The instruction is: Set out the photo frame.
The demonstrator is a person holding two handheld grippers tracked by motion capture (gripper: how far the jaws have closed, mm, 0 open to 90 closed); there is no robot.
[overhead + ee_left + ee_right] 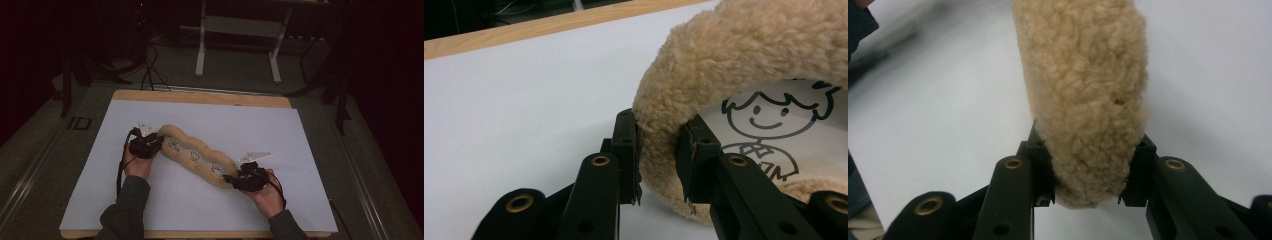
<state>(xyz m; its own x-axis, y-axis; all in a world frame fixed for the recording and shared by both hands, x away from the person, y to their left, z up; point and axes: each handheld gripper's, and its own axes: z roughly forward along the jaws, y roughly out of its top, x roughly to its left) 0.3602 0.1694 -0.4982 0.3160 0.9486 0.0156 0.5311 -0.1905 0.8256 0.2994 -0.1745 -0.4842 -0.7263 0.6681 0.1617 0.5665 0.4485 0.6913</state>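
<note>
While the left gripper's [659, 155] fingers [626, 150] were clamped on the fleece rim at one end of the long plush cushion [197, 155], the pads dented the pile on both sides, which looked a sound hold. At the bottom of the right gripper view, the right gripper's [1088, 175] fingers [1040, 170] stood on either side of the opposite end and pressed into its fleece, so both ends looked gripped. Seen from the high view, the cushion lay slantwise across the middle of the white sheet [280, 135] on the bench [200, 96], from the left gripper [156, 140] at centre left down to the right gripper [234, 179] at lower centre, its printed cartoon face up. To do the lift well, I judged that both hands should rise together and level, keeping the squeeze firm, since soft fleece could slip out of a shallow bite. Pulling the ends slightly apart would keep the middle from sagging.
</note>
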